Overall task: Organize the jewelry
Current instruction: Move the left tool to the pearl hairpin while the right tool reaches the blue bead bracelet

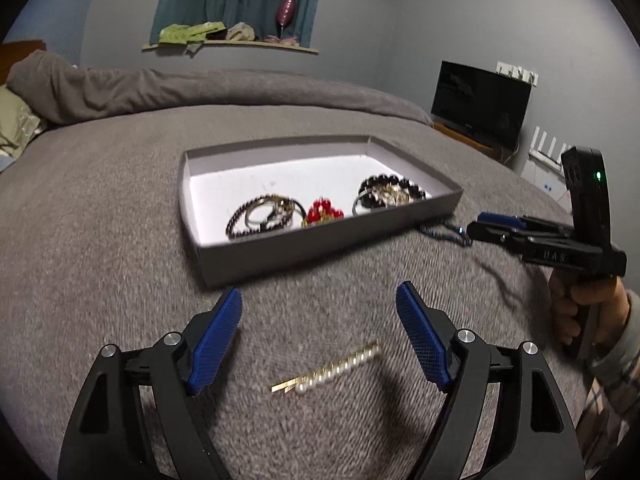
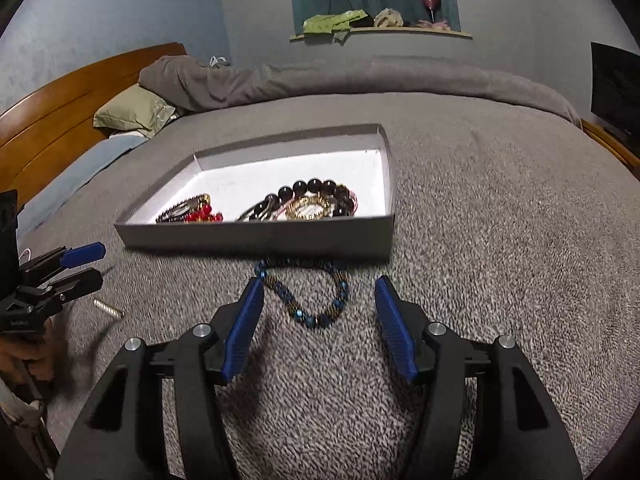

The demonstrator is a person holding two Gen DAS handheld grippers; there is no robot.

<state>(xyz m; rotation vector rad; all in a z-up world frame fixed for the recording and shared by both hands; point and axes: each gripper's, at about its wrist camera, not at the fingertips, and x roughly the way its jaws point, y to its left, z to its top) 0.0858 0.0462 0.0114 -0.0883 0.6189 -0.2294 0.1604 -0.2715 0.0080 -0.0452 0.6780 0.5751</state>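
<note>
A shallow grey box (image 1: 320,248) with a white floor lies on the bed; it also shows in the right wrist view (image 2: 256,236). In it lie dark bead bracelets (image 1: 390,192), a red bead piece (image 1: 322,212) and thin bangles (image 1: 260,216). A gold hair pin with pearls (image 1: 328,370) lies on the blanket between the fingers of my open, empty left gripper (image 1: 320,308). A blue bead bracelet (image 2: 308,296) lies in front of the box, between the fingertips of my open, empty right gripper (image 2: 318,294).
The grey blanket (image 2: 500,240) covers the bed. Pillows (image 2: 132,112) and a wooden headboard (image 2: 52,120) are at the left. A dark monitor (image 1: 480,104) stands on a side table at the right. A shelf (image 1: 232,44) with clutter hangs on the far wall.
</note>
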